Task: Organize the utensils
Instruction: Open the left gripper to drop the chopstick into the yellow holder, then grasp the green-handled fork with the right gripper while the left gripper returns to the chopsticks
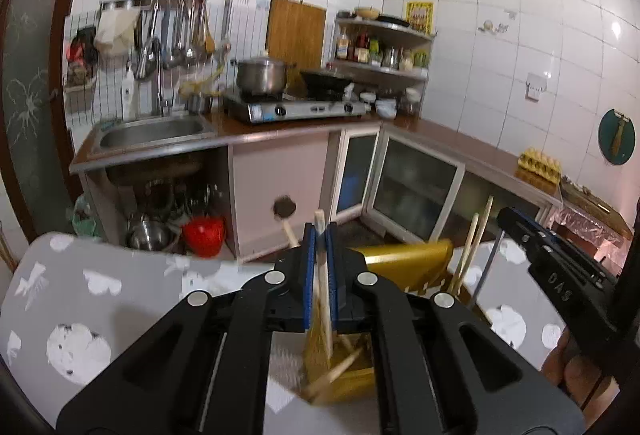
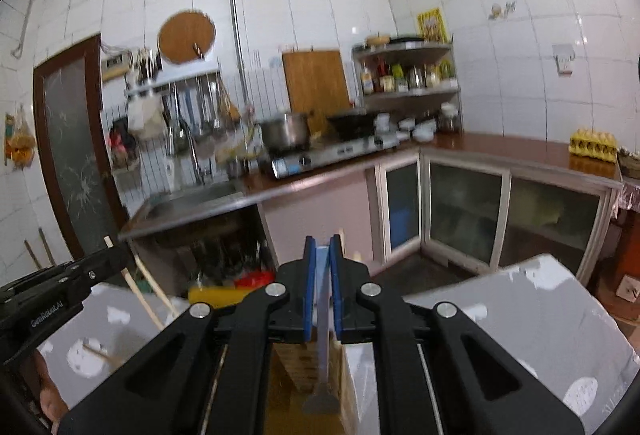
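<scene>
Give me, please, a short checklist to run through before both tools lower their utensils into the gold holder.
1. Left tool shut on the chopstick: ok.
2. Right tool shut on the blue-handled utensil: ok.
3. Gold holder under the chopstick: ok.
4. Holder upright and steady: cannot tell, blurred.
5. Blue utensil's lower end over a compartment: cannot tell.

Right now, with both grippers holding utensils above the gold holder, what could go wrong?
1. The left gripper pinches a wooden chopstick over the gold holder; loose chopsticks lean crosswise inside and may block it.
2. The right gripper clamps a blue-handled utensil close to the holder's wall; it could catch there.
</scene>
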A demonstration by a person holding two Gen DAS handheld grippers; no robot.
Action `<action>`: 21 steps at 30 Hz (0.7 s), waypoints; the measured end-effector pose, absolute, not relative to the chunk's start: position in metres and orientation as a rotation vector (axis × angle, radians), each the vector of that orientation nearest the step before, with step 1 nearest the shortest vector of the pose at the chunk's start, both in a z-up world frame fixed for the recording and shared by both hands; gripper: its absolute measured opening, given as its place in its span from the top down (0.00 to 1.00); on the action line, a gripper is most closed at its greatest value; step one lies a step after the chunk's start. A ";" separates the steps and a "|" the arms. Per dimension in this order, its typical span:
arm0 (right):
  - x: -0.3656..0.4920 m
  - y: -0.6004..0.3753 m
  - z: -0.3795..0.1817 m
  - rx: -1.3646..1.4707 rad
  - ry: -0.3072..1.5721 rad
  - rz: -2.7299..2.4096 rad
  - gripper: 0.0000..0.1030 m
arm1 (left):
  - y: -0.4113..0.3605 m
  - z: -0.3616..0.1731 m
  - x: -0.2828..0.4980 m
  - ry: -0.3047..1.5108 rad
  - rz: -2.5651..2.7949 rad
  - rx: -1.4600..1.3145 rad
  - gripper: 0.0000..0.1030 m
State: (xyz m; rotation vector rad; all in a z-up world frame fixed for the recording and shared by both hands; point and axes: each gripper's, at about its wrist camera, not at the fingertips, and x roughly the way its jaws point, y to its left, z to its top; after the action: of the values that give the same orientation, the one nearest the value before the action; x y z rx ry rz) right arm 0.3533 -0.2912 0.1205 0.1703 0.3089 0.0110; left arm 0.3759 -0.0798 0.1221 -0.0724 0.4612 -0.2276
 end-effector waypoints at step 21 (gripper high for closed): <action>0.207 -0.275 0.087 0.082 0.541 -0.017 0.35 | -0.003 0.122 0.228 0.460 -0.092 -0.018 0.05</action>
State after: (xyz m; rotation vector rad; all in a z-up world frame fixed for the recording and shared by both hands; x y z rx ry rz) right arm 0.2070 -0.2746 0.0870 0.0817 0.5407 -0.0173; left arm 0.2285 -0.0028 0.1223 -0.0181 0.4603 -0.0920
